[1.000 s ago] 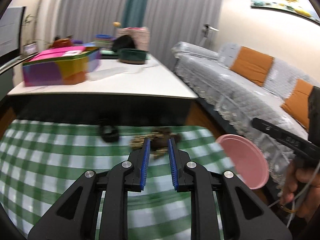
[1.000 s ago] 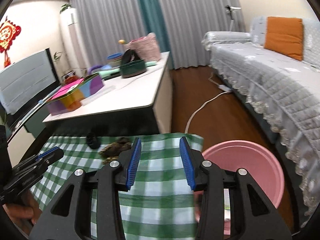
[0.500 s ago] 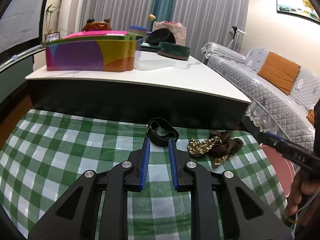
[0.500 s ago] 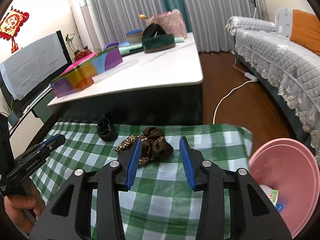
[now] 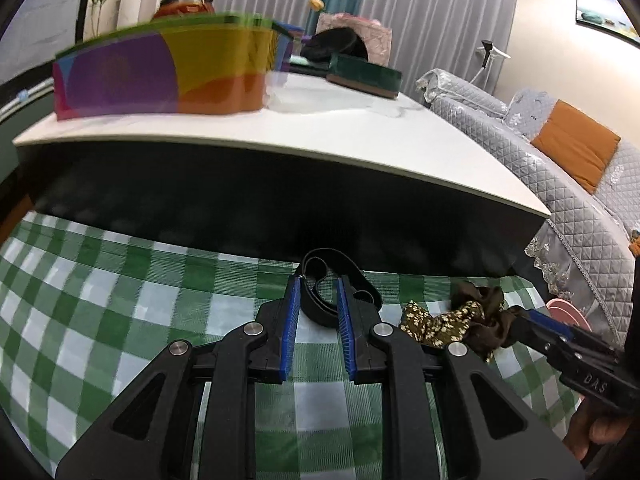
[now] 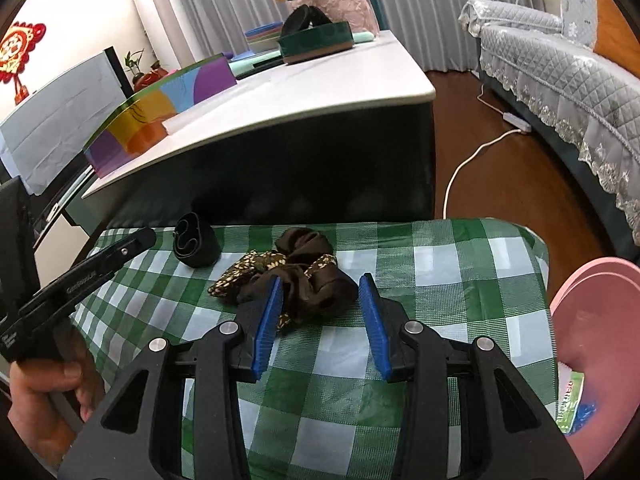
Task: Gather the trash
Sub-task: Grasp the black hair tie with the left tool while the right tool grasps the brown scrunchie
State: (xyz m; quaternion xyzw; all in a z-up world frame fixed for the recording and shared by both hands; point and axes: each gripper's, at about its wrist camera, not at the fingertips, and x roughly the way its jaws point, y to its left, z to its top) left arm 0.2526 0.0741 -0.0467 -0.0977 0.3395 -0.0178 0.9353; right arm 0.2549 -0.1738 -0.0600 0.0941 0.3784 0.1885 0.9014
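Left tool (image 5: 318, 312): jaws narrowly apart, empty, straddling the near edge of the black band (image 5: 326, 292) at its tips. Right tool (image 6: 320, 308): jaws wider, empty, the brown scrunchie (image 6: 308, 284) between its tips on the checked cloth (image 6: 440, 280). Pink bin (image 6: 592, 320) right of the right tool. Risks: narrow left gap may push the band away instead of clamping it; right jaws may pinch cloth along with the scrunchie.
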